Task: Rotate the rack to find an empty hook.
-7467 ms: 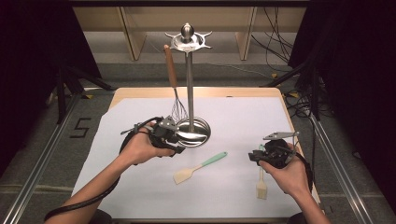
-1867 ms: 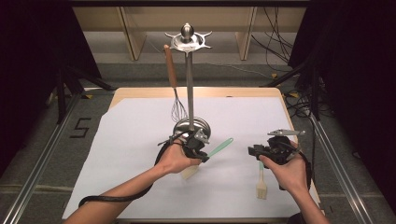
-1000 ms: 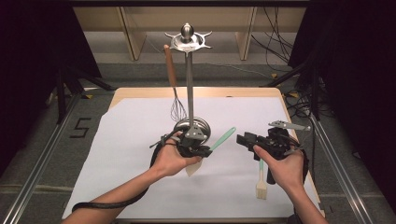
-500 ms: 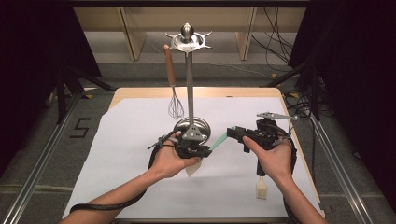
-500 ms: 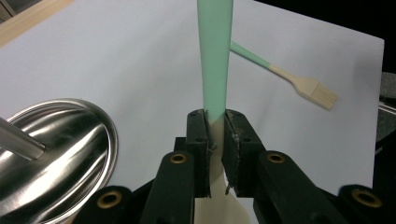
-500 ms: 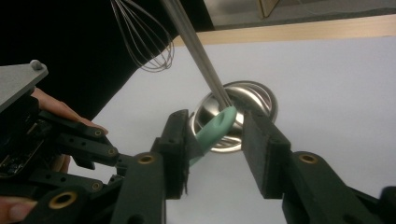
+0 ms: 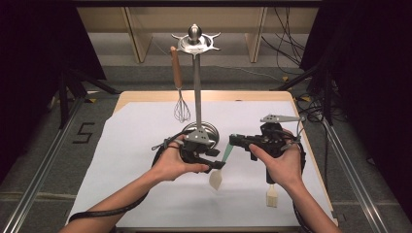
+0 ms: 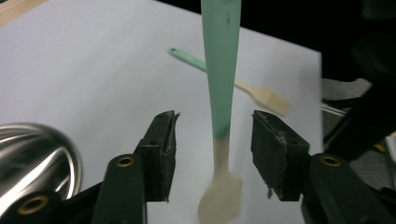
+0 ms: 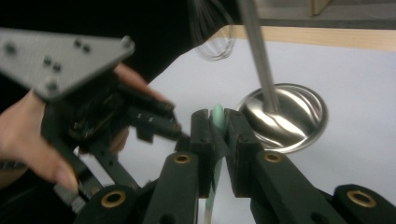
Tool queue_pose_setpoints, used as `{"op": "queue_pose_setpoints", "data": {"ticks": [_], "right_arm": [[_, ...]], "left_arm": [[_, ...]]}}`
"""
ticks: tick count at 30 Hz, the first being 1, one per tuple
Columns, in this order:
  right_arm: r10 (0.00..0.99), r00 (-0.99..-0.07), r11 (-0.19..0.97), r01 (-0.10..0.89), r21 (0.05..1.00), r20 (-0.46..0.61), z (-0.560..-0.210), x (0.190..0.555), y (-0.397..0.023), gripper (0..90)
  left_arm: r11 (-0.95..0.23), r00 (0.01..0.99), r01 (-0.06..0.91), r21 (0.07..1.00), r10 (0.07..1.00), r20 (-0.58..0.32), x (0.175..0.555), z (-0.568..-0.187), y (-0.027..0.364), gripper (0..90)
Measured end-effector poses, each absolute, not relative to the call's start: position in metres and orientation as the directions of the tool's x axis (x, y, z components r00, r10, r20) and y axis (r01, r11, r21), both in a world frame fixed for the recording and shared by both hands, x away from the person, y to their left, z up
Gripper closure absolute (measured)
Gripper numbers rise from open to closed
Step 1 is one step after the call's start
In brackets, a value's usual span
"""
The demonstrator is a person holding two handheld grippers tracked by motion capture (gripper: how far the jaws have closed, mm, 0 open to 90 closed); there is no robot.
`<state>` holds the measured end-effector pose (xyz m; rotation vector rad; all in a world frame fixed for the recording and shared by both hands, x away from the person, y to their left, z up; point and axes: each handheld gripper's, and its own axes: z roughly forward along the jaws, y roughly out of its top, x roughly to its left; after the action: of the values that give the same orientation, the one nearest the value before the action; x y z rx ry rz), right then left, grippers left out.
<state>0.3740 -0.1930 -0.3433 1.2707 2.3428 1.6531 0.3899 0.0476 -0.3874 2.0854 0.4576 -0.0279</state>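
With the spatula (image 7: 221, 162) passed across: right gripper (image 9: 216, 122) clamped on its green handle, left gripper (image 8: 214, 154) just opened, jaws apart either side of the neck, not touching. Handover done; hanging on the stand (image 7: 196, 82) beyond, beside the whisk (image 7: 180, 92), judged left.

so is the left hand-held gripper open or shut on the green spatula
Open. In the left gripper view the left hand-held gripper has just opened, pads clear of the spatula handle; the right hand-held gripper is clamped on it.
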Motion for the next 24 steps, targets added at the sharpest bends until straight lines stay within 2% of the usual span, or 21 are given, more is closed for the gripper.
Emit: {"op": "queue_pose_setpoints", "data": {"ticks": [1,2,3,5,7,15,16,19,24], "right_arm": [[0.589,-0.704,0.140,0.571,0.809,0.396,-0.3435,0.3754,-0.1934,83.4],[0.581,-0.703,0.139,0.583,0.800,0.411,-0.3422,0.3735,-0.1929,83.4],[0.569,-0.737,0.170,0.538,0.826,0.363,-0.3432,0.3755,-0.1939,83.4],[0.554,-0.742,0.176,0.549,0.817,0.378,-0.3421,0.3747,-0.1937,83.4],[0.519,-0.763,0.172,0.535,0.827,0.385,-0.3423,0.3735,-0.1931,83.4],[0.488,-0.765,0.158,0.550,0.820,0.419,-0.3399,0.3704,-0.1914,83.3],[0.483,-0.781,0.175,0.529,0.830,0.396,-0.3397,0.3716,-0.1922,83.3],[0.471,-0.787,0.181,0.528,0.830,0.398,-0.3390,0.3707,-0.1882,83.3],[0.460,-0.810,0.177,0.485,0.857,0.363,-0.3394,0.3711,-0.1842,82.1]], "left_arm": [[-0.468,0.936,0.318,0.825,0.291,-0.196,0.3913,-0.3855,0.0492,46.9],[-0.463,0.937,0.323,0.825,0.282,-0.208,0.3912,-0.3845,0.0493,46.7],[-0.460,0.938,0.327,0.825,0.267,-0.223,0.3920,-0.3844,0.0492,46.7],[-0.457,0.937,0.334,0.824,0.256,-0.238,0.3931,-0.3851,0.0487,47.0],[-0.454,0.932,0.356,0.817,0.230,-0.279,0.3947,-0.3871,0.0464,52.7],[-0.424,0.927,0.375,0.824,0.187,-0.326,0.3977,-0.3894,0.0487,75.7],[-0.421,0.921,0.390,0.819,0.188,-0.342,0.3971,-0.3897,0.0494,77.7],[-0.422,0.924,0.382,0.823,0.165,-0.344,0.3962,-0.3895,0.0512,80.4],[-0.414,0.928,0.372,0.831,0.180,-0.325,0.3942,-0.3874,0.0536,82.8]]}}
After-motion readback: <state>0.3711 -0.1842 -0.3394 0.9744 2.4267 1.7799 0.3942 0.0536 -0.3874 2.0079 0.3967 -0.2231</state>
